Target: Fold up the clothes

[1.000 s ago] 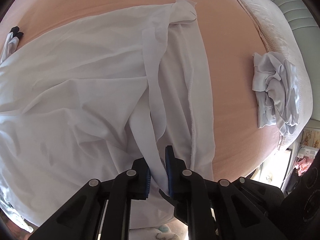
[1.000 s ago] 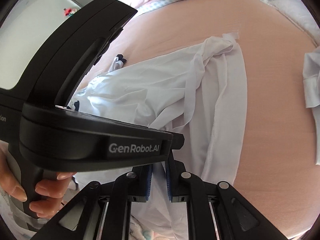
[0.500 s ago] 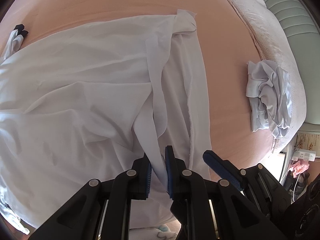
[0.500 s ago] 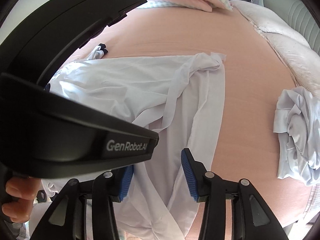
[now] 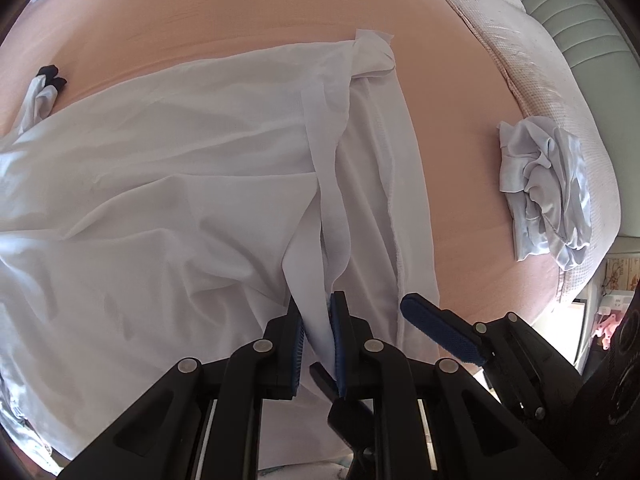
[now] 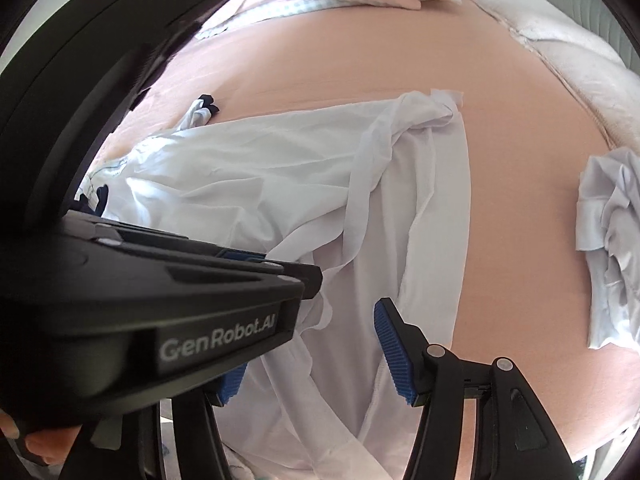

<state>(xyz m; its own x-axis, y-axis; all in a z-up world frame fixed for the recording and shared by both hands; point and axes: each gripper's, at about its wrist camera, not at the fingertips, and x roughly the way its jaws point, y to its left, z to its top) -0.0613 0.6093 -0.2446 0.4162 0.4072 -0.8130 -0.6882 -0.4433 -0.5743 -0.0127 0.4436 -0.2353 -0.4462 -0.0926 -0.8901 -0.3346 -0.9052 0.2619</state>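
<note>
We see the left tongs (image 5: 318,344) still clenched on a strip of the white garment (image 5: 168,184), which lies spread on the pink bed (image 5: 460,160). The right tongs (image 6: 312,352), closed a second ago, now stand released over the garment's near edge.

A white garment (image 5: 168,184) is spread on a peach-pink sheet (image 5: 224,4); a pale grey-white bundle (image 5: 544,192) and blue-padded black grippers are seen.
</note>
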